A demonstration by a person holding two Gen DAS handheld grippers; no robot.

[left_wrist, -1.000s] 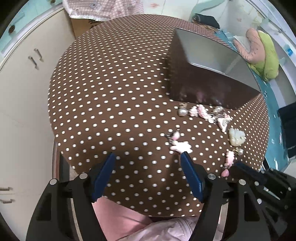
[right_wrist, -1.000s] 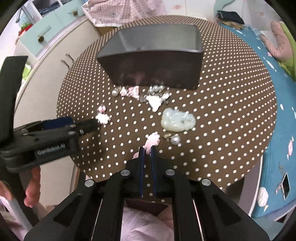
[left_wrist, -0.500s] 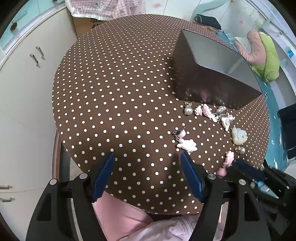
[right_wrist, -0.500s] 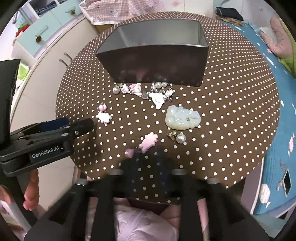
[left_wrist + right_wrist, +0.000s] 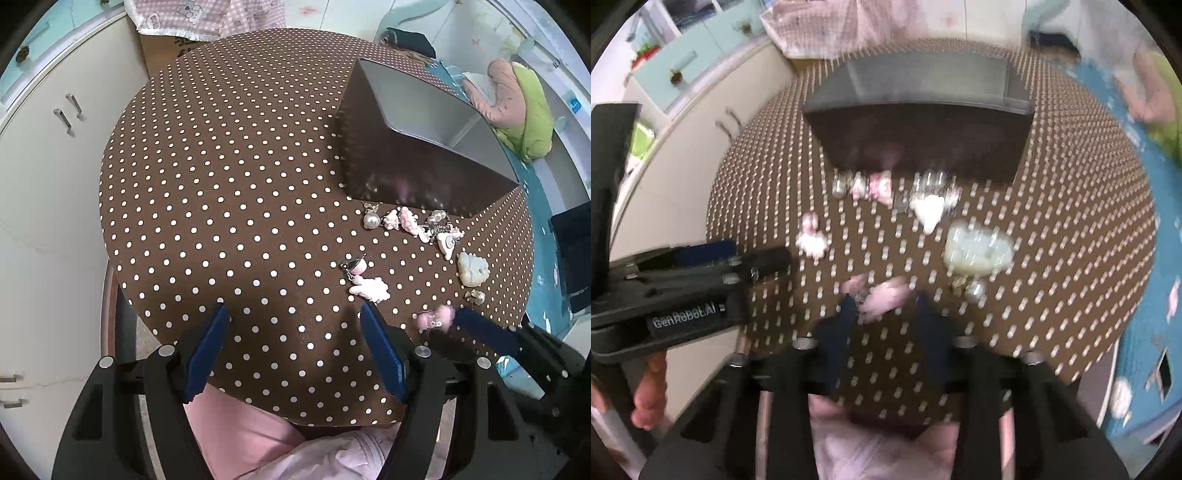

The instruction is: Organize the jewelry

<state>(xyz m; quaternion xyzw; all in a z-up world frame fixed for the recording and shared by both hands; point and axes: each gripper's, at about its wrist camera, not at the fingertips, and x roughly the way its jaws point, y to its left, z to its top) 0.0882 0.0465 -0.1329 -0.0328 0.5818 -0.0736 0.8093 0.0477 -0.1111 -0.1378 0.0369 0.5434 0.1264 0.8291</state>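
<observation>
Jewelry lies on the round brown polka-dot table (image 5: 221, 184) in front of a dark open box (image 5: 424, 170) (image 5: 923, 136). A pearl (image 5: 371, 220) and several small charms sit by the box wall. A pale jade pendant (image 5: 472, 269) (image 5: 979, 247) and a white-pink charm (image 5: 369, 288) lie nearer. My right gripper (image 5: 884, 299) is closing, its fingers apart on either side of a pink charm (image 5: 886, 293) (image 5: 436, 317); the right wrist view is blurred. My left gripper (image 5: 293, 310) hangs open and empty over the table's near edge.
White cabinets (image 5: 55, 166) stand left of the table. A blue patterned mat (image 5: 1152, 332) covers the floor to the right, with a pink and green cushion (image 5: 517, 107) beyond. A person's pink-clad lap (image 5: 240, 435) is below the near table edge.
The right gripper's jaws, shut a second ago, have opened and now straddle the pink charm. The right wrist picture has gone blurry. The left gripper has kept still and open.
</observation>
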